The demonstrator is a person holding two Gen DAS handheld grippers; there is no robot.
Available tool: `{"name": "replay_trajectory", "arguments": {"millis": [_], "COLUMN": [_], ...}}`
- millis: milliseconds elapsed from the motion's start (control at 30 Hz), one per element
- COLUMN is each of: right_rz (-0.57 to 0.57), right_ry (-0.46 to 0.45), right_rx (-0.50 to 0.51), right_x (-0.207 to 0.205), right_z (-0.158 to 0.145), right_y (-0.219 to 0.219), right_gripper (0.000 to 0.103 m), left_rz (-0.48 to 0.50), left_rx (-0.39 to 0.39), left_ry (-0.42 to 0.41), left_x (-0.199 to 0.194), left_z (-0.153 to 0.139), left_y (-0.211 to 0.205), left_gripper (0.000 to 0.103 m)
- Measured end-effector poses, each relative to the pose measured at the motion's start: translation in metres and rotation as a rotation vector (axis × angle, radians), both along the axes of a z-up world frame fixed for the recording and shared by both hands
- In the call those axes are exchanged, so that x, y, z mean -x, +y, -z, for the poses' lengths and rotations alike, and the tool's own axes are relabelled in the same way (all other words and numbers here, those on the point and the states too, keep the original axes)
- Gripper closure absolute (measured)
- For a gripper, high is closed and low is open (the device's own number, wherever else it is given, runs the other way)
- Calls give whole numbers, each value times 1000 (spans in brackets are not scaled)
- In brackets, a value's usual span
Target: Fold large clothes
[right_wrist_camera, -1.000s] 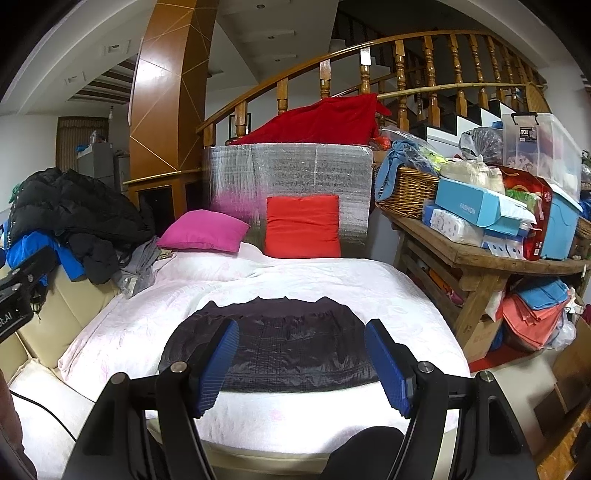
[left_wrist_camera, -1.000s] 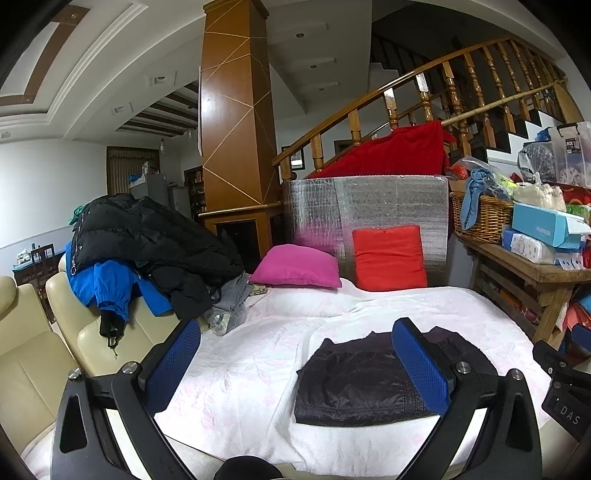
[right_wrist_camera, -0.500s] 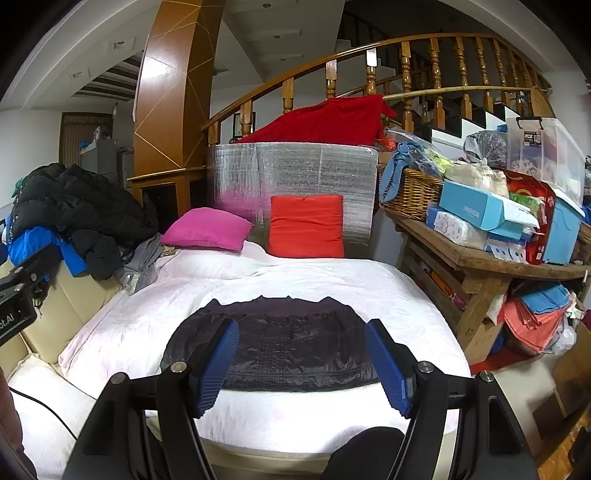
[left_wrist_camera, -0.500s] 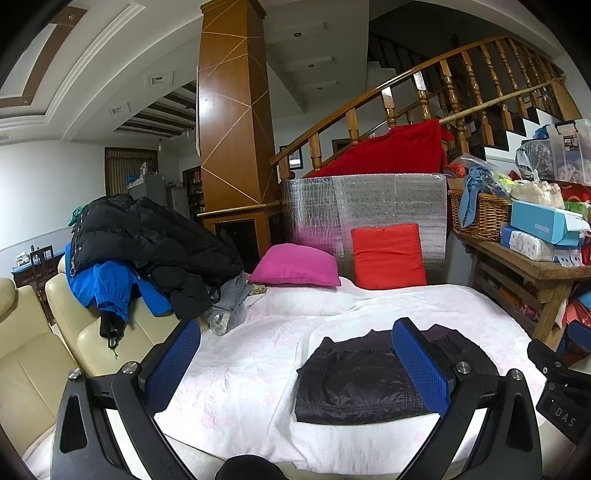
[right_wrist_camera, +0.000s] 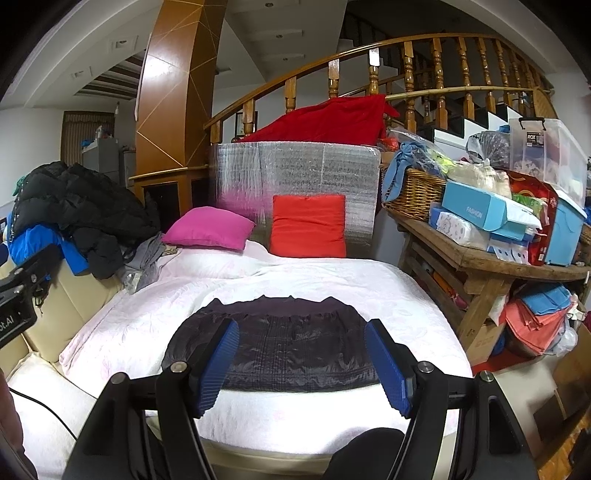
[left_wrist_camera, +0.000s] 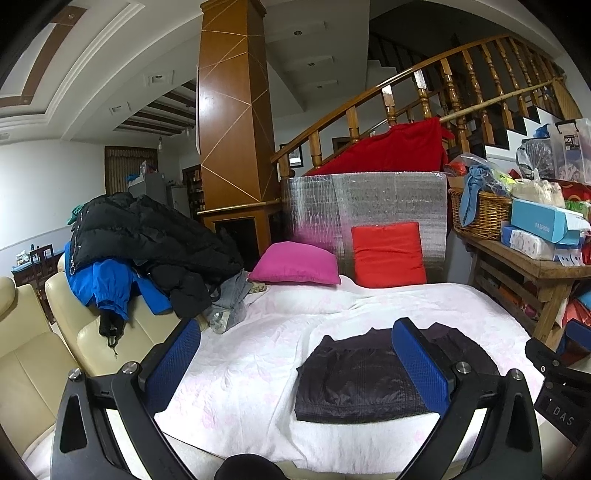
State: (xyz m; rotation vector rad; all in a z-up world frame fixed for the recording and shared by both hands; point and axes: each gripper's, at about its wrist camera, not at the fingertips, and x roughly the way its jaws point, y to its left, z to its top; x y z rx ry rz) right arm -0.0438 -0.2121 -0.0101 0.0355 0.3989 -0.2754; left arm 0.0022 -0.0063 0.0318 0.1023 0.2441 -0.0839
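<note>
Neatly folded dark jacket (right_wrist_camera: pixel 280 343) flat on near part of bed (right_wrist_camera: pixel 332 280). Left gripper (left_wrist_camera: pixel 295 365) and right gripper (right_wrist_camera: pixel 301 363) both spread apart, empty, poised just short of it.

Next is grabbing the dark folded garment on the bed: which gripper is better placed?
Probably the right gripper: the folded garment sits centred between its open fingers. The left gripper is offset, garment behind its right finger.

1. Even indoor light; recessed ceiling spots (left_wrist_camera: pixel 296 33) glow above the wooden pillar (left_wrist_camera: pixel 232 122).
2. Fisheye bends the stair railing (right_wrist_camera: pixel 369 55); corners beyond it go black.
3. The white bedspread (right_wrist_camera: pixel 295 273) is bright, slightly washed out; focus is sharp.
</note>
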Motion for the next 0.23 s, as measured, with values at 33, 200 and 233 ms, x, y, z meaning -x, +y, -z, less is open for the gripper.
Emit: {"name": "replay_trajectory", "arguments": {"millis": [33,200,233], "right_rz": [0,-3,6], "right_ry": [1,19,23], "right_rx": [0,-9,-4], "right_x": [-1,-13,-16], "right_z": [0,4,5], "right_y": [-1,-8,-11], "right_gripper": [29,29,29], "left_rz": [5,85,91], "left_rx": [-1,23,29], "left_ry": [4,48,62], "left_x": [-1,-15,-22], "left_z": [0,5,6], "left_y": [-1,-4,-3], "left_gripper": [0,0,0]}}
